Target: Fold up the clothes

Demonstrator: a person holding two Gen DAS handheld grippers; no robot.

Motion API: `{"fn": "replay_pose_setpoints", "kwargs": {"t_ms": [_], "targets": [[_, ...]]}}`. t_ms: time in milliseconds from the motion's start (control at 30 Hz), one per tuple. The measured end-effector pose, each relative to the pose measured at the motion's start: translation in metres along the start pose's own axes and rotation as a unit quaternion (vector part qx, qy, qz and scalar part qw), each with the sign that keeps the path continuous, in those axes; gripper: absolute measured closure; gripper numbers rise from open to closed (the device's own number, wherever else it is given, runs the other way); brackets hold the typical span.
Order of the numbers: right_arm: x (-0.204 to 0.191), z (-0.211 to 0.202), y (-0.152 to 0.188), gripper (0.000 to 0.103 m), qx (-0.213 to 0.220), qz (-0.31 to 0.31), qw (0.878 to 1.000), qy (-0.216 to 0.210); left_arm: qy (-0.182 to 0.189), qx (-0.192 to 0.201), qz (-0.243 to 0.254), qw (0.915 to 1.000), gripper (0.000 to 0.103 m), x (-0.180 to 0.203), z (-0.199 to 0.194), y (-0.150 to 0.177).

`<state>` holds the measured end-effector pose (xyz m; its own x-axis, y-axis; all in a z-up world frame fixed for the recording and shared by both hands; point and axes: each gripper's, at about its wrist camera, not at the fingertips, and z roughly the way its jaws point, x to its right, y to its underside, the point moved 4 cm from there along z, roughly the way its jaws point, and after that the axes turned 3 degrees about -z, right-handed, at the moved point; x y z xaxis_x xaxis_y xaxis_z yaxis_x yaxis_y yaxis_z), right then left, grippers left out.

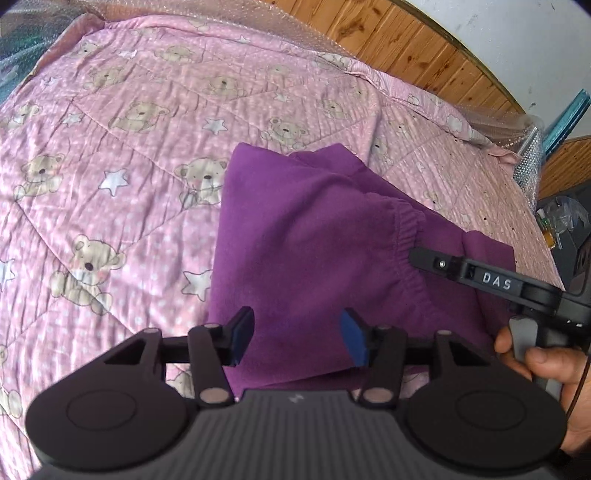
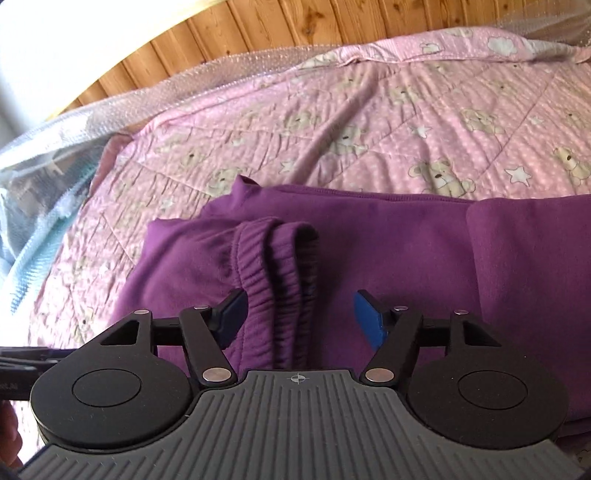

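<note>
1. Lying folded on the bed's pink teddy-bear quilt [image 1: 110, 155], the purple sweatpants [image 1: 295, 236] run out of frame at the right of the right wrist view, so their full extent is hidden
2. The left tongs [image 1: 297, 338] hover over the near fabric, blue pads wide apart, gripping nothing
3. The right tongs [image 2: 308, 321] gape equally wide with the elastic waistband [image 2: 277, 266] between the pads; contact cannot be judged
4. Bare quilt spreads beyond the garment towards the bubble wrap [image 2: 184, 77] and wood-panelled wall [image 2: 295, 22]
</note>
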<state>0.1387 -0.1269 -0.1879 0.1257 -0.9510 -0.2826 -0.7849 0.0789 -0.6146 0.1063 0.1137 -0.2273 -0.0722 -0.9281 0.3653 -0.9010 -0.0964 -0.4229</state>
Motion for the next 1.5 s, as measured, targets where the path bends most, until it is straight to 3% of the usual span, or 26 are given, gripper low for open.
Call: {"fn": "replay_pose_setpoints", "kwargs": {"t_ms": [133, 333, 400, 467, 567, 667, 800, 833, 867, 933, 1000, 1033, 1067, 1133, 1233, 1300, 1333, 1367, 1400, 1433, 1467, 1500], "targets": [[0.012, -0.012, 0.008, 0.036, 0.000, 0.037, 0.999, -0.011, -0.022, -0.017, 0.025, 0.9993, 0.050, 0.003, 0.010, 0.007], [0.004, 0.006, 0.021, 0.036, -0.034, 0.034, 0.997, -0.065, -0.011, -0.014, 0.010, 0.9998, 0.049, 0.004, 0.012, -0.002], [-0.006, 0.014, 0.023, 0.040, -0.046, 0.015, 0.996, -0.076, -0.010, -0.011, 0.013, 0.9998, 0.049, 0.009, 0.011, -0.005], [-0.011, 0.017, 0.025, 0.070, -0.041, -0.011, 0.998, -0.042, -0.007, -0.010, 0.018, 0.9998, 0.049, 0.014, 0.011, -0.007], [-0.002, 0.004, 0.019, 0.076, -0.020, 0.015, 0.999, -0.038, -0.002, -0.006, 0.020, 0.9998, 0.049, 0.022, 0.008, -0.010], [0.011, -0.013, 0.019, 0.076, -0.005, 0.037, 0.999, -0.021, 0.006, -0.003, 0.026, 0.9996, 0.048, 0.030, 0.008, -0.013], [0.009, 0.005, 0.028, 0.073, -0.035, 0.011, 0.999, -0.014, -0.007, 0.004, 0.035, 0.9994, 0.051, 0.031, 0.013, -0.020], [0.009, 0.003, 0.026, 0.070, -0.034, 0.009, 0.999, -0.007, -0.009, 0.008, 0.036, 0.9993, 0.051, 0.031, 0.013, -0.024], [0.009, -0.001, 0.023, 0.051, -0.030, 0.006, 1.000, 0.001, -0.002, 0.023, 0.034, 0.9992, 0.051, 0.032, 0.008, -0.032], [0.005, -0.024, 0.012, 0.041, 0.017, -0.015, 0.999, 0.040, 0.011, 0.050, 0.030, 0.9982, 0.048, 0.034, -0.001, -0.049], [-0.005, -0.044, 0.003, 0.043, 0.068, -0.043, 0.995, 0.052, 0.017, 0.052, 0.030, 0.9981, 0.047, 0.036, 0.008, -0.070], [-0.010, -0.050, 0.000, 0.049, 0.083, -0.055, 0.994, 0.048, 0.012, 0.046, 0.030, 0.9984, 0.047, 0.035, 0.021, -0.077], [-0.017, -0.050, 0.001, 0.059, 0.082, -0.069, 0.994, 0.034, 0.008, 0.040, 0.029, 0.9987, 0.047, 0.033, 0.033, -0.085], [-0.029, -0.040, 0.010, 0.065, 0.058, -0.101, 0.993, 0.010, -0.017, 0.020, 0.021, 0.9994, 0.048, 0.025, 0.062, -0.095], [-0.037, -0.011, 0.045, 0.067, -0.028, -0.148, 0.989, 0.004, -0.031, 0.008, 0.003, 0.9995, 0.051, 0.012, 0.075, -0.095], [-0.038, -0.019, 0.054, 0.067, -0.009, -0.174, 0.985, 0.017, -0.028, 0.012, 0.003, 0.9995, 0.051, 0.017, 0.059, -0.091], [-0.035, -0.027, 0.052, 0.066, 0.006, -0.156, 0.988, 0.011, -0.017, 0.024, 0.008, 0.9995, 0.047, 0.020, 0.047, -0.086], [-0.033, -0.036, 0.050, 0.055, 0.021, -0.139, 0.990, 0.005, -0.008, 0.033, 0.013, 0.9993, 0.039, 0.022, 0.037, -0.081], [-0.029, -0.042, 0.048, 0.049, 0.029, -0.122, 0.992, 0.000, -0.015, 0.027, 0.023, 0.9992, 0.036, 0.023, 0.036, -0.073], [-0.021, -0.037, 0.050, 0.039, 0.009, -0.109, 0.994, -0.008, -0.036, 0.009, 0.035, 0.9987, 0.037, 0.023, 0.041, -0.066], [-0.013, -0.033, 0.052, 0.042, -0.012, -0.093, 0.995, -0.014, -0.067, -0.014, 0.045, 0.9967, 0.046, 0.022, 0.049, -0.059], [0.002, -0.031, 0.052, 0.048, -0.033, -0.067, 0.997, -0.020, -0.081, -0.020, 0.050, 0.9952, 0.047, 0.024, 0.050, -0.055]]}}
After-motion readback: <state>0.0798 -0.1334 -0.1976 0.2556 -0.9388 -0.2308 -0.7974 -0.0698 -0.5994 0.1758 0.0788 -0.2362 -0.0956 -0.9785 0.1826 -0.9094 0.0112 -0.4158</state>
